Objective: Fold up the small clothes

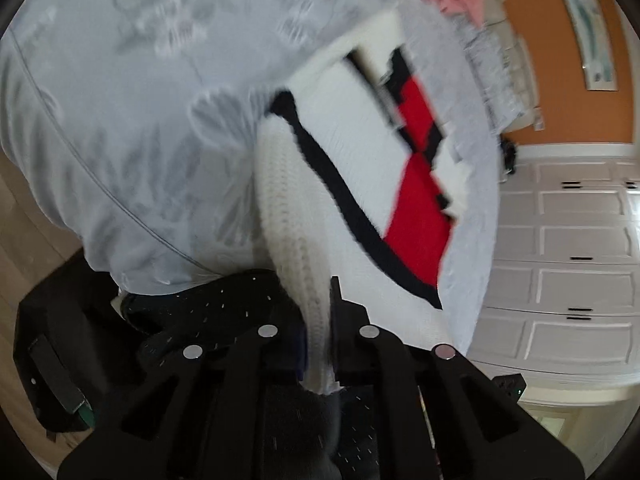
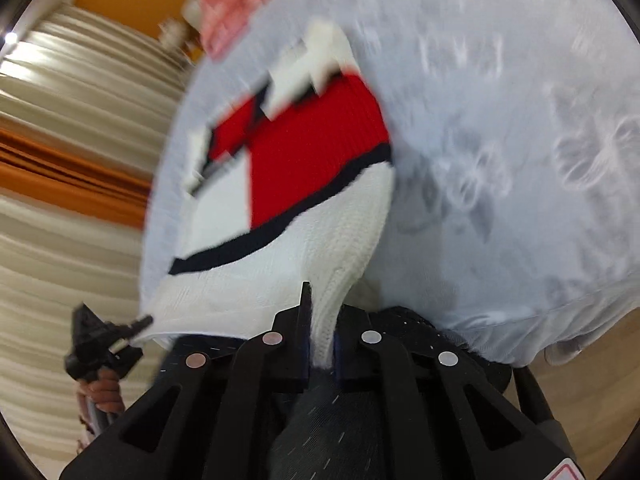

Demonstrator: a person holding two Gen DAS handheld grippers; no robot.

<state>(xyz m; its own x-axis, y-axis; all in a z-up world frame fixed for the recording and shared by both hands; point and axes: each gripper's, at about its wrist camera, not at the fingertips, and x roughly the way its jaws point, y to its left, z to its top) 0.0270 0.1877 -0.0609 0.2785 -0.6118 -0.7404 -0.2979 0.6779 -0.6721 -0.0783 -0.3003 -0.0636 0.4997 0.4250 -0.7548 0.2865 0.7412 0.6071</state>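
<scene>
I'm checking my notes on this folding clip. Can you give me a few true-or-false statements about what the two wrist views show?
1. The left gripper jaws are shut on the sweater's white knit hem. True.
2. The right gripper hangs open above the sweater. False: it is shut on the white hem.
3. The sweater is plain blue. False: white, red and dark-trimmed.
4. It lies on a pale grey patterned bedspread. True.
5. A pink garment lies beyond the sweater. True.

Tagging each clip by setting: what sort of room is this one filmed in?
Most likely a bedroom at home. The knitted garment lies on what looks like a bed under a pale floral bedspread; white panelled cupboard doors stand against an orange wall, and long curtains hang alongside.
</scene>
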